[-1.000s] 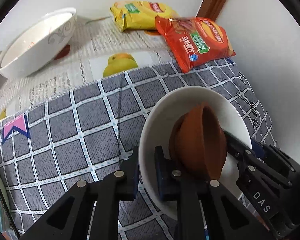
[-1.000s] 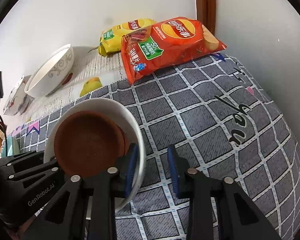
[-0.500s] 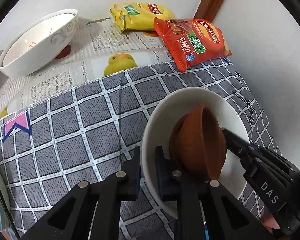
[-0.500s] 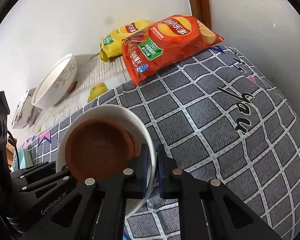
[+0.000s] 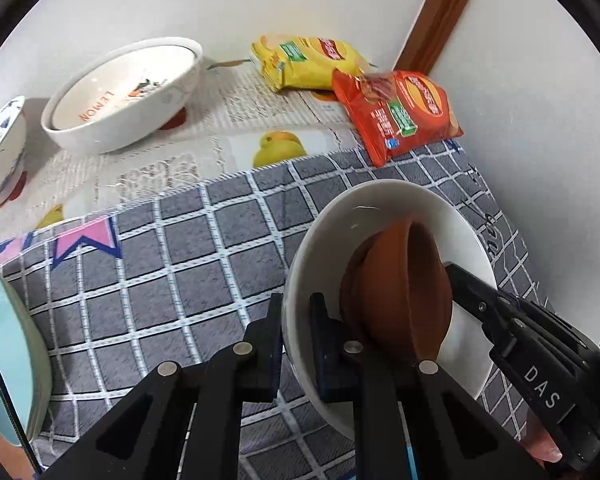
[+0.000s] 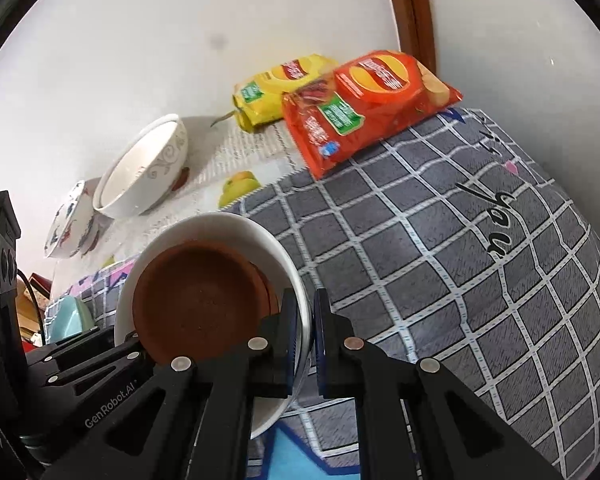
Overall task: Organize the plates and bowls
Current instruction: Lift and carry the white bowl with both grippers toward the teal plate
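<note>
A white bowl with brown clay dishes nested inside hangs above the grey checked cloth. My left gripper is shut on the bowl's left rim. My right gripper is shut on the opposite rim and shows at the right of the left wrist view. A large white patterned bowl rests at the back left, and a small blue-and-red patterned bowl stands to its left.
A yellow snack bag and an orange chip bag lie at the back near a wooden door frame. A pale teal dish sits at the left edge. White walls close the right side.
My right gripper has shut on the white bowl's rim. Both grippers have risen with the bowl, so more of the table and the small patterned bowl show.
</note>
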`<state>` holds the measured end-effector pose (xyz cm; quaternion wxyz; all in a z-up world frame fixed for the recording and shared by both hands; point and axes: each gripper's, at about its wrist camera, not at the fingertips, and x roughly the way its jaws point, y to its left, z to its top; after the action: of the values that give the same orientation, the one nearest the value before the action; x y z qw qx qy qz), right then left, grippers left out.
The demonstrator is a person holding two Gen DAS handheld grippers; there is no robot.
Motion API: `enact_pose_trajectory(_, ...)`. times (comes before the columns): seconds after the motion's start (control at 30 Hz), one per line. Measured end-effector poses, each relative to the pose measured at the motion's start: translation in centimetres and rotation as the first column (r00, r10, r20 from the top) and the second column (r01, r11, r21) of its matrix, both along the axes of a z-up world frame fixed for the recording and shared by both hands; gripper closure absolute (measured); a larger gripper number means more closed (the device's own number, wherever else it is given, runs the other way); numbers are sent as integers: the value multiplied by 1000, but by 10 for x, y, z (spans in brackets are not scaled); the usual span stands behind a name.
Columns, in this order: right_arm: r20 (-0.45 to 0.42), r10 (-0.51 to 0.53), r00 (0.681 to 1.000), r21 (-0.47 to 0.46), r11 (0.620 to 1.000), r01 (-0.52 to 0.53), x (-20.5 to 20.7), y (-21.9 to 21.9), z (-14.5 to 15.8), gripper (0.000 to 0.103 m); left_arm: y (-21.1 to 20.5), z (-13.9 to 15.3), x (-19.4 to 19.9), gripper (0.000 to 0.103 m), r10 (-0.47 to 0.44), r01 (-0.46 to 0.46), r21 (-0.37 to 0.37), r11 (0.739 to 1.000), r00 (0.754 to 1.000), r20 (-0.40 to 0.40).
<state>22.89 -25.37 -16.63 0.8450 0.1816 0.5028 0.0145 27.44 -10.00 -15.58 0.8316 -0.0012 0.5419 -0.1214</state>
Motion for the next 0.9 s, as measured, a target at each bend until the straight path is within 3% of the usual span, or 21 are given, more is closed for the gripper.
enact_pose_trajectory(0.53, 53, 29, 998, 11, 999, -30, -2, 44, 39, 95, 47, 36, -8, 91, 39, -38, -17, 999, 998, 56)
enact_pose_trajectory(0.9, 71, 64, 995, 8, 998, -65, 1, 75, 50, 95, 77, 47, -10, 91, 78, -77, -22, 997, 995, 69)
